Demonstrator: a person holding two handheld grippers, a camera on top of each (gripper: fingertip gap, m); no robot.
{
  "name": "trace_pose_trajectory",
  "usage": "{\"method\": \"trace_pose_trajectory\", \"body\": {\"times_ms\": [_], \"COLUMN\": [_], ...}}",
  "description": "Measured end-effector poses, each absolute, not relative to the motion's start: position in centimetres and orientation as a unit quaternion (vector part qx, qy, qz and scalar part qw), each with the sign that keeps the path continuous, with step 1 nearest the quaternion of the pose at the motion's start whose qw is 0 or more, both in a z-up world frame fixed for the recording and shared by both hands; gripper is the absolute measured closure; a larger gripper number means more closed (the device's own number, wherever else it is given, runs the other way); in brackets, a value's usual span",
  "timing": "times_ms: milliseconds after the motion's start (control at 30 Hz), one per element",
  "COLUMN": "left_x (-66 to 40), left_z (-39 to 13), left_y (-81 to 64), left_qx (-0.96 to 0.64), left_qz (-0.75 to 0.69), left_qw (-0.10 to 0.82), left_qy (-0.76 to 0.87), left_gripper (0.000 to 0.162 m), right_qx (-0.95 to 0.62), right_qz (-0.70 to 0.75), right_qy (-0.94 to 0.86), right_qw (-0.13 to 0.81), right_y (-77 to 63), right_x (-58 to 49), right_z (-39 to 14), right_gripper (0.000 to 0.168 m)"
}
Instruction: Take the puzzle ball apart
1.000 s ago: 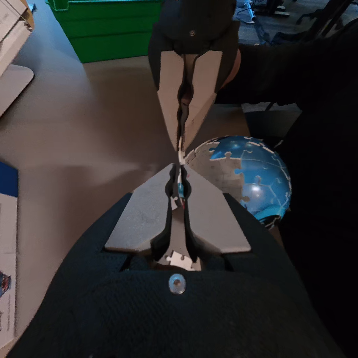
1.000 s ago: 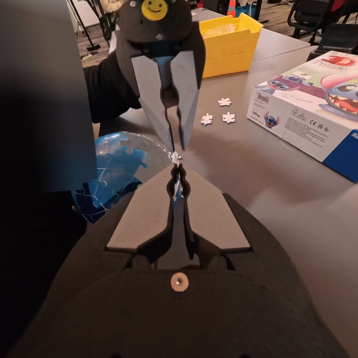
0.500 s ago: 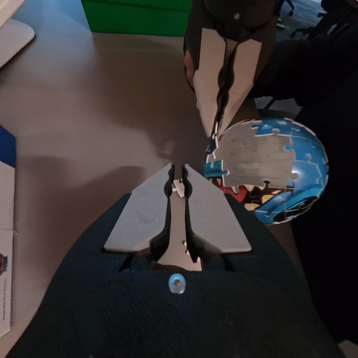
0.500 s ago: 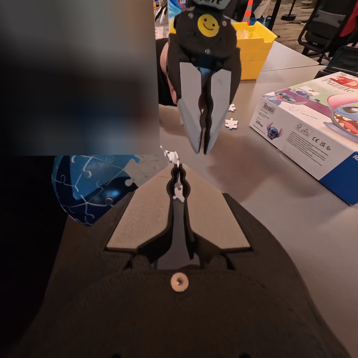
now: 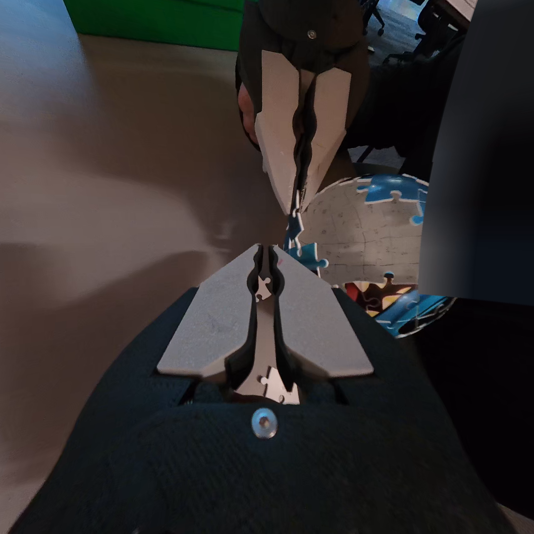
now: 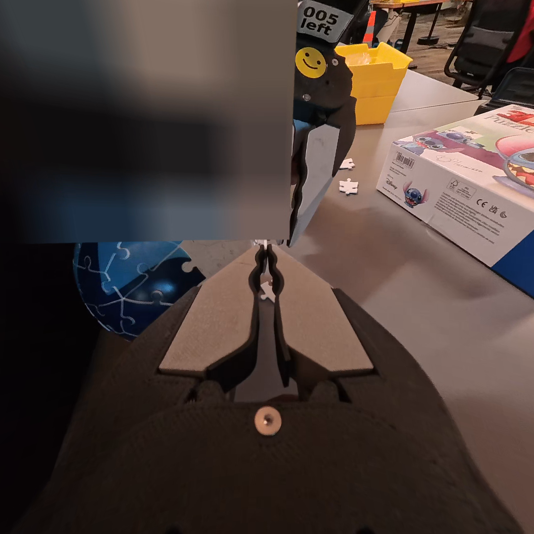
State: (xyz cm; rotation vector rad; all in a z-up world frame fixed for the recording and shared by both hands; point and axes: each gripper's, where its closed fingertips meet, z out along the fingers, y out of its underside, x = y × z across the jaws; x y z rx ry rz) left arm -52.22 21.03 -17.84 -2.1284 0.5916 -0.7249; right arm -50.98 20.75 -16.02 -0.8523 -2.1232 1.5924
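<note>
Right of left fingers, at bench edge: puzzle ball (image 5: 372,254), blue shell partly stripped, grey inside showing. Right gripper (image 5: 295,212) nearer, fingers pinched shut on upper rim strip, strip's long axis running down toward blue tab piece (image 5: 307,254). Left gripper (image 5: 263,248) near closed, thin slit, apparently holding nothing; its tips just beside that tab, ball to its right. Loose white piece (image 5: 264,287) on bench under slit. Likely next: left swings right to grab rim.

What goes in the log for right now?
right hand-held gripper: shut on edge piece | left hand-held gripper: shut, tips close by | puzzle ball: partly open, grey inside showing
</note>
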Motion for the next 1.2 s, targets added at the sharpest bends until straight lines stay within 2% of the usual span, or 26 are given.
{"method": "trace_pose_trajectory", "body": {"times_ms": [400,800,1200], "left_x": [-52.3,-52.3,-51.9], "left_z": [-17.5,-17.1,-16.7], "left_y": [20.9,20.7,20.1], "left_qx": [-0.841,-0.841,-0.828], "left_qz": [-0.279,-0.284,-0.313], "left_qw": [0.404,0.402,0.393], "left_qy": [0.228,0.226,0.248], "left_gripper": [0.162,0.161,0.162], "right_qx": [-0.298,-0.216,-0.195], "right_qz": [0.587,0.538,0.502], "right_qy": [-0.734,-0.769,-0.785], "right_qw": [0.169,0.27,0.306], "right_y": [20.4,20.2,19.9], "right_x": [-50.8,-49.6,-50.1], "right_z": [-15.4,-14.7,-15.6], "right_gripper": [0.168,0.168,0.168]}}
